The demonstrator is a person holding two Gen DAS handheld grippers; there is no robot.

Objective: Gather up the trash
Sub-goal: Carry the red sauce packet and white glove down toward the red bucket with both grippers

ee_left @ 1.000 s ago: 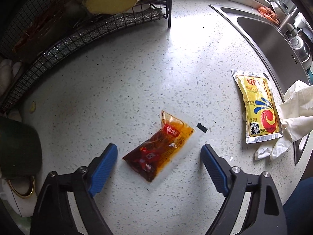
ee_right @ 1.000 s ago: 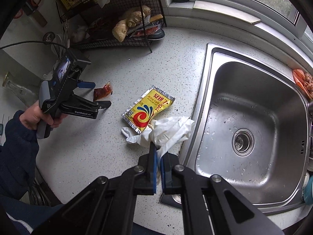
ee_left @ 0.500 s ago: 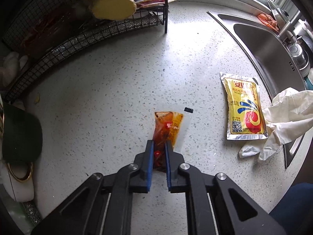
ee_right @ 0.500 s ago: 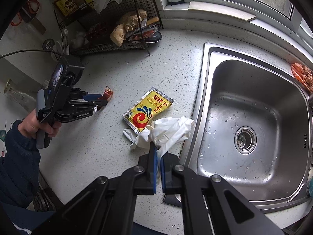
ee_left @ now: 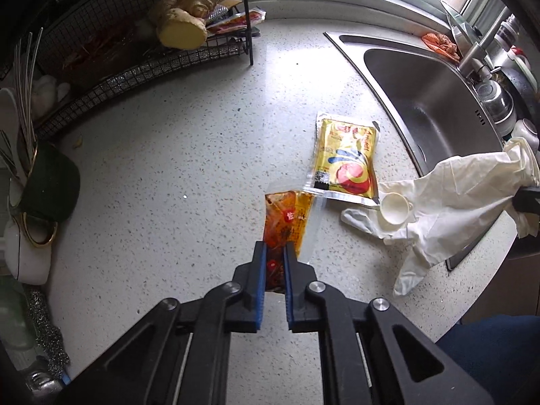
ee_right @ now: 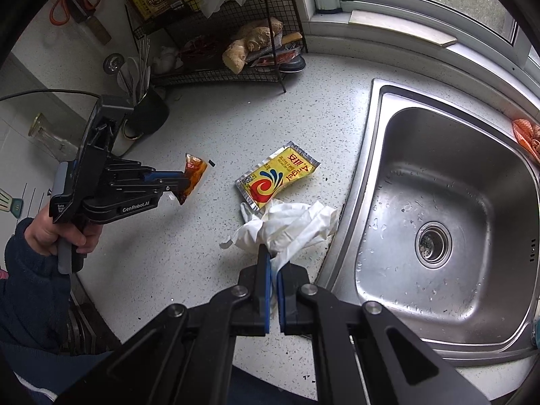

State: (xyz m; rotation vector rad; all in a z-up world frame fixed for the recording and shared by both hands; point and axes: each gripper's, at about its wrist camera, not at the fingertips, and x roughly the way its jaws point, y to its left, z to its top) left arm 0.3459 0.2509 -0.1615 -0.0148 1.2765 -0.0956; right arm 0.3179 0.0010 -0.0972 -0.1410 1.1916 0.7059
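My left gripper (ee_left: pixel 274 253) is shut on a red-brown sauce packet (ee_left: pixel 287 219), which hangs clear of the speckled counter (ee_left: pixel 168 175); the right wrist view shows the same packet (ee_right: pixel 194 177) in that gripper (ee_right: pixel 184 180), held by a hand in a dark sleeve. My right gripper (ee_right: pixel 274 260) is shut on a crumpled white glove (ee_right: pixel 290 224). The glove (ee_left: pixel 452 199) trails down onto the counter by the sink edge. A yellow yeast packet (ee_left: pixel 346 158) lies flat between them, also seen as the yellow packet (ee_right: pixel 278 177).
A steel sink (ee_right: pixel 449 222) fills the right side. A black wire rack (ee_left: pixel 135 57) with ginger stands at the back left, beside a dark cup (ee_left: pixel 47 185) with utensils. A small white cap (ee_left: pixel 393 209) lies on the glove. A tiny black scrap (ee_right: pixel 211 162) sits on the counter.
My left gripper shut on the sauce packet and lifted it off the counter, drifting toward the yellow packet. The right gripper stayed shut on the glove, hardly moving.
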